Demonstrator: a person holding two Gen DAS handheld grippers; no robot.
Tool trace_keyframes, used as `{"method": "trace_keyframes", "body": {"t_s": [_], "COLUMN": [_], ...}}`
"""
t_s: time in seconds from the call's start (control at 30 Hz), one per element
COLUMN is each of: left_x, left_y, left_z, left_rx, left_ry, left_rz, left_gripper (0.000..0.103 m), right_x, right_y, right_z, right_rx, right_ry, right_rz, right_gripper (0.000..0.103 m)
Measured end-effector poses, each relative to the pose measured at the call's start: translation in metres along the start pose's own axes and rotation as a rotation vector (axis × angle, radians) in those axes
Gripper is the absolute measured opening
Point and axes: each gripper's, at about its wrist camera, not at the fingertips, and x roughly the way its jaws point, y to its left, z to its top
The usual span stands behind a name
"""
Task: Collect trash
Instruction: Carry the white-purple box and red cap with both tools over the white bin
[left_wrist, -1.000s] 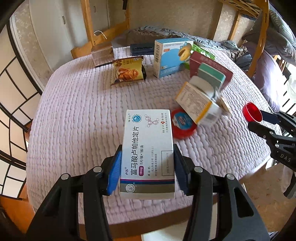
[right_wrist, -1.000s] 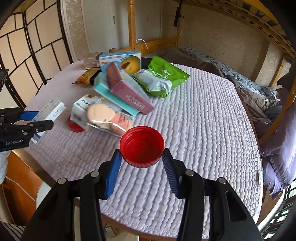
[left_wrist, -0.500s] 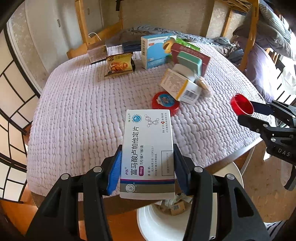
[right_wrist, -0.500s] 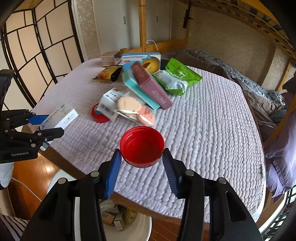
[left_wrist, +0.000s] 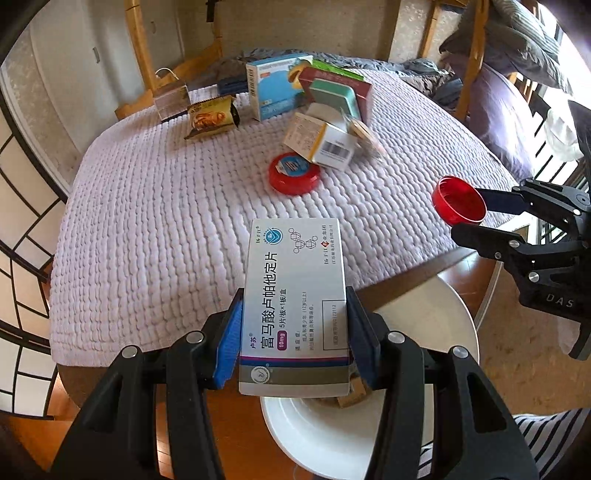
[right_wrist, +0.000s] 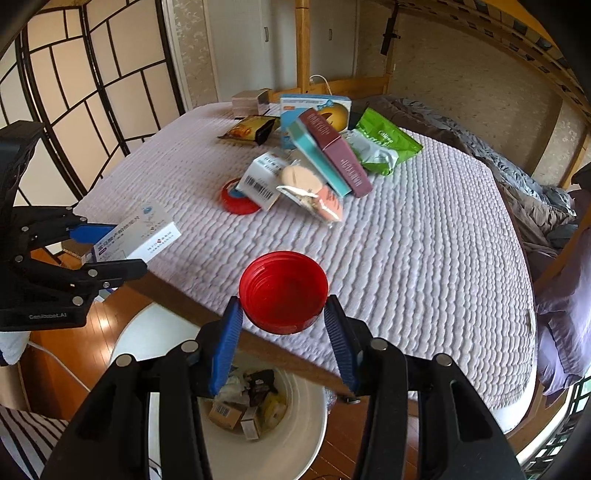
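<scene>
Both fisheye views are bright with soft daylight. In the left wrist view, a window (left_wrist: 554, 88) at far right blows out to white glare. Straight lines bow strongly near the edges, and the corners fall to black. The white quilt (right_wrist: 424, 236) is evenly lit, with only faint shadows. Far items look slightly soft.

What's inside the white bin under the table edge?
The bin holds small cardboard boxes and crumpled wrappers. The right tongs cover part of it; deeper contents are hidden.
</scene>
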Motion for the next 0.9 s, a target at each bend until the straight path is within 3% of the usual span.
{"method": "trace_keyframes", "body": {"t_s": [0.9], "left_x": [-0.010], "left_y": [-0.037], "left_z": [-0.041], "left_rx": [0.099], "left_ry": [0.063], "left_rz": [-0.082], "left_gripper": [0.053], "right_x": [-0.016], "right_y": [0.026], "right_z": [-0.039], "right_rx": [-0.020], "right_ry": [0.060], "right_rz": [0.062], "right_gripper": [0.046]}}
